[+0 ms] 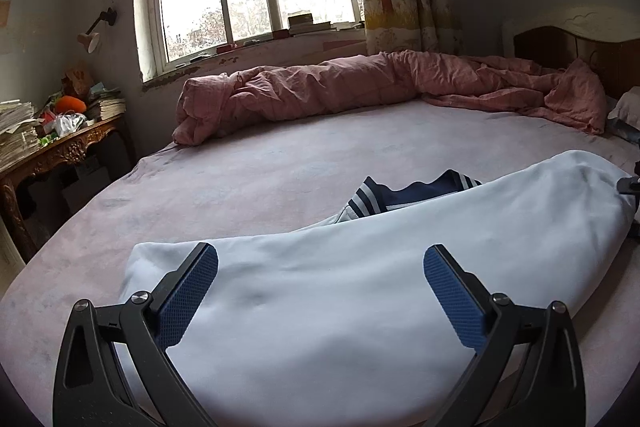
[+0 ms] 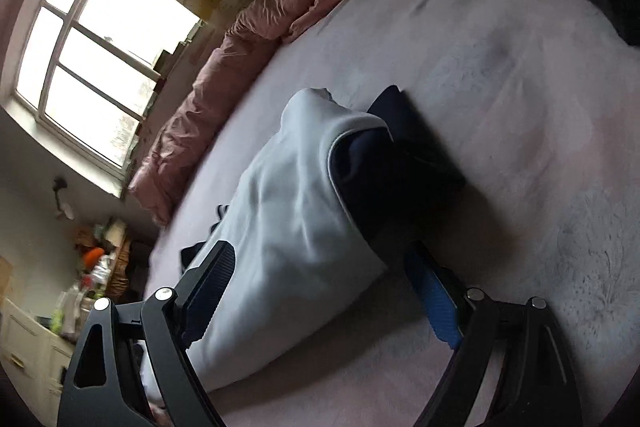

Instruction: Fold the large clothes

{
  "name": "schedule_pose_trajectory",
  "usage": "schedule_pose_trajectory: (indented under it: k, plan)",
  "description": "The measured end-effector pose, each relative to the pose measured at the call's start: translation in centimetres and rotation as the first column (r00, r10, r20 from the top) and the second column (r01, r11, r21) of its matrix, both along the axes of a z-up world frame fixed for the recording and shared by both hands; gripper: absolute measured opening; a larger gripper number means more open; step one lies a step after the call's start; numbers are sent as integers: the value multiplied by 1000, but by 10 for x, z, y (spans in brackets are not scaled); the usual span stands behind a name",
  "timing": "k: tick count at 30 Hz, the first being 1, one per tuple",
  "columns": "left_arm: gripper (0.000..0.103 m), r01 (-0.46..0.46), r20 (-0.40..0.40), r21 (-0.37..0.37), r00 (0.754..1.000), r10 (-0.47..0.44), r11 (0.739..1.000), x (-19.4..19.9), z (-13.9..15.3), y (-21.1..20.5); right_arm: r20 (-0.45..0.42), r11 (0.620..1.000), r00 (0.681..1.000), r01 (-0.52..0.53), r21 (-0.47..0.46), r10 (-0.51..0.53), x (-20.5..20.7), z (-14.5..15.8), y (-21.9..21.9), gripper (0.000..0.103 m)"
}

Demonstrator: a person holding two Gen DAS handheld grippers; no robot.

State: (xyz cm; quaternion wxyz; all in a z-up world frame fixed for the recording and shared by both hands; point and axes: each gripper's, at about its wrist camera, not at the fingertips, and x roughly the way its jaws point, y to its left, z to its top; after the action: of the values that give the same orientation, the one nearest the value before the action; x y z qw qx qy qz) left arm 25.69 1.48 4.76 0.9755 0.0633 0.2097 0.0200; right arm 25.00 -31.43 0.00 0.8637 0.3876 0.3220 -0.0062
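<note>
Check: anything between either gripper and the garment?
Nothing visible. The left gripper hangs open right over the white garment, fingers straddling it. The right gripper is open at the garment's end. Only bare bed surrounds it.

Soft matt white cloth of the sweatshirt [image 1: 360,291] is seen on the bed's [image 1: 248,179] napped pink cover; blue textured rubber pads line matt black plastic fingers [image 1: 188,291].

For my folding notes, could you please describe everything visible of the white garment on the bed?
The white garment is soft, thick-looking fabric with a navy collar striped in white. It lies partly folded on the pinkish bed sheet, navy fabric showing under one raised edge. Both open grippers' fingers straddle it; contact cannot be confirmed.
</note>
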Motion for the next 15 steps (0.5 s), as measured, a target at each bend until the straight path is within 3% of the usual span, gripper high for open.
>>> schedule_pose_trajectory:
  k: [2,3,7,9,11,13,15]
  plan:
    - [102,-3,-3,-11,1000,3,1000,1,0,2,-7,999,1000,9,-48,-9,6,1,7,84]
    - [102,-6,-6,-16,1000,6,1000,1,0,3,-20,997,999,24,-77,-25,9,0,10,73]
    - [102,-19,-9,-31,1000,19,999,2,0,7,-20,995,998,51,-87,-52,9,0,6,55]
    - [102,-35,-13,-36,999,34,999,3,0,9,-16,993,998,66,-98,-68,7,0,5,40]
    - [102,-39,-19,-50,999,38,998,4,-1,11,5,982,997,74,-176,-74,4,9,12,30]
    - [102,-47,-26,-64,999,45,997,6,-1,14,12,922,998,67,-381,-68,-1,28,39,27]
    - [102,-57,-37,-77,998,54,995,8,-2,18,46,832,998,66,-550,-48,-5,45,70,25]
